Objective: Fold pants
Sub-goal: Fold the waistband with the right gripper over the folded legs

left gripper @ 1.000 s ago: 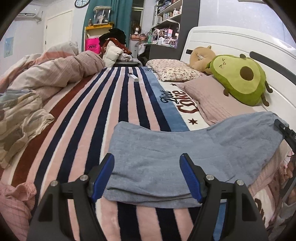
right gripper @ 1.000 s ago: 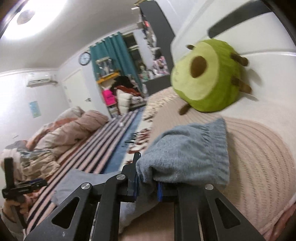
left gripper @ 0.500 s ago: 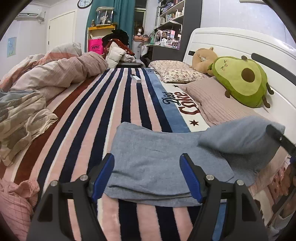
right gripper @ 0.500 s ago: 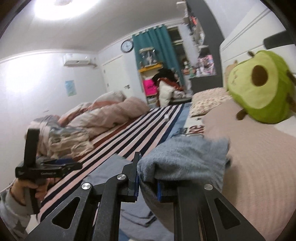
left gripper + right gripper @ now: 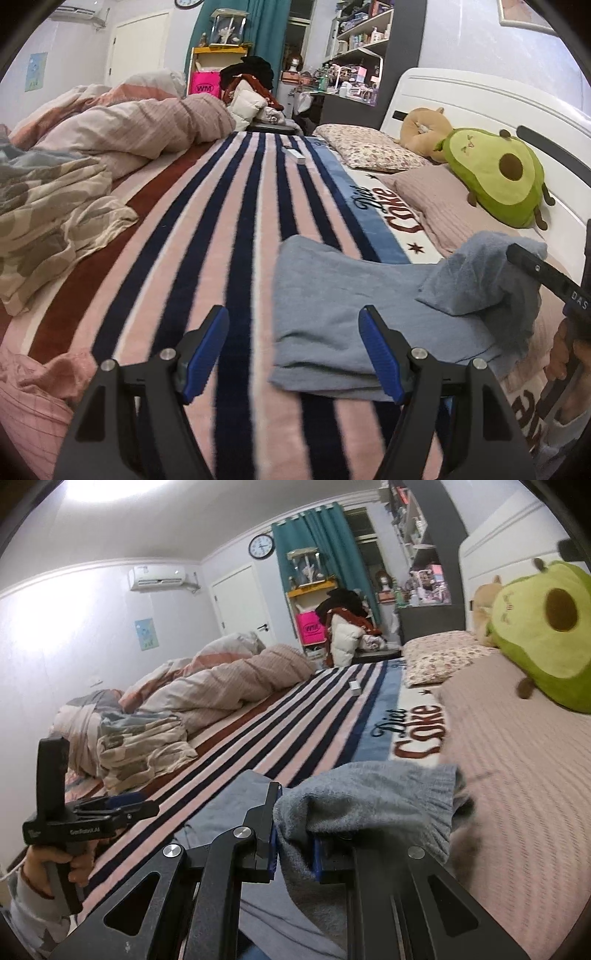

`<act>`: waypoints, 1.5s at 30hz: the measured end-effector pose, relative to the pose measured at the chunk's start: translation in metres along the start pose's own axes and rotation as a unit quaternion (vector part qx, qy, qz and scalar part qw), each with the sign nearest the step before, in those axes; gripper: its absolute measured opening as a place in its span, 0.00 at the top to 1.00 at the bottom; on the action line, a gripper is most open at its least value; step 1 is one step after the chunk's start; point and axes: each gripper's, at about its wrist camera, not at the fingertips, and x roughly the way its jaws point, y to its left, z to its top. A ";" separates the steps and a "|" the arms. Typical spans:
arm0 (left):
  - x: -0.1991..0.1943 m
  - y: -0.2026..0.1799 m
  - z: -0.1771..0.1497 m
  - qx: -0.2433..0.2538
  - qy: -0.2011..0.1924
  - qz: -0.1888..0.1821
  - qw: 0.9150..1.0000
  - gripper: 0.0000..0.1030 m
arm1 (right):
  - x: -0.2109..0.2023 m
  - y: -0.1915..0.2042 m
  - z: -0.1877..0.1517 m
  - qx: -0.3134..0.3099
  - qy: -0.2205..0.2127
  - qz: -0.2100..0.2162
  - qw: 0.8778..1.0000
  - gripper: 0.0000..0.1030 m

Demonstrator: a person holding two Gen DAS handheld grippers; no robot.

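I observe the grey-blue soft knit pants (image 5: 343, 295) lying on the striped pink, navy and white fleece blanket (image 5: 229, 229) that covers the bed. Their near portion rests flat on the blanket; their far end is lifted and doubled back over the flat part.

My right gripper (image 5: 293, 845) is pinching that lifted end: its blue pads (image 5: 272, 849) are pressed together on a bunched fold of the knit fabric, which drapes over the jaws. The raised cloth hangs beside the pink ribbed pillow (image 5: 517, 760).

My left gripper (image 5: 291, 354) is spread, with nothing between its blue pads (image 5: 207, 343). It hovers above the blanket at the near left edge of the pants; its right-hand finger overlaps the cloth in view, and I cannot tell whether it touches.

A green avocado plush toy (image 5: 495, 181) rests against the white headboard (image 5: 480, 99).
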 end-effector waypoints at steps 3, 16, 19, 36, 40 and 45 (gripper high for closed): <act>0.002 0.016 -0.003 -0.005 0.003 -0.014 1.000 0.33 | 0.026 0.017 0.003 -0.010 0.015 0.009 1.000 0.92; 0.029 0.003 -0.004 0.021 0.019 -0.102 0.994 0.33 | 0.116 0.072 -0.058 -0.103 0.188 0.077 0.974 0.89; 0.030 -0.012 0.001 0.034 0.019 -0.115 0.993 0.33 | 0.105 0.068 -0.059 -0.099 0.184 0.080 0.975 0.81; 0.063 -0.128 -0.009 0.162 0.067 -0.145 0.974 0.33 | -0.014 0.004 -0.037 -0.088 0.106 -0.026 0.990 0.49; 0.081 -0.144 -0.014 0.188 0.079 -0.089 0.975 0.33 | -0.017 -0.015 -0.044 -0.055 0.105 -0.025 0.993 0.49; 0.075 -0.130 -0.005 0.155 0.055 -0.082 0.983 0.71 | -0.015 -0.023 -0.047 -0.037 0.106 -0.020 0.994 0.49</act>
